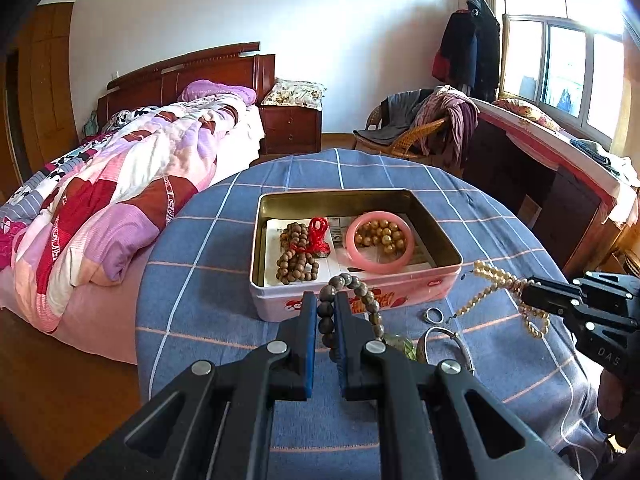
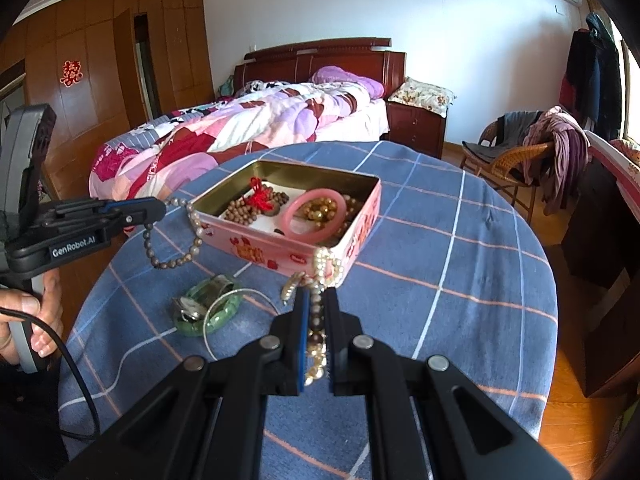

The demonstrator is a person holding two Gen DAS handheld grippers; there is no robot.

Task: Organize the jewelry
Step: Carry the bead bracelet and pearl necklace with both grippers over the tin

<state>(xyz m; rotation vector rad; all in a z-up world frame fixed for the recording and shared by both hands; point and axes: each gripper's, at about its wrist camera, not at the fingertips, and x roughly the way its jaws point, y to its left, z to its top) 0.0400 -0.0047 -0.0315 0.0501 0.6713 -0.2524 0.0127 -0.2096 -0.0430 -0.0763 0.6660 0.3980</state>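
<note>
Blue checked tabletop carries an open pink tin near centre, bare cloth beyond it to the far edge. Left tongs are clamped on a brown bead bracelet before the tin's near wall. Right tongs pinch a pearl strand at the tin's corner.

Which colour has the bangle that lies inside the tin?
Pink. The bangle lies around golden beads in the tin; the left wrist view shows it best.

One tin, two bangles.
</note>
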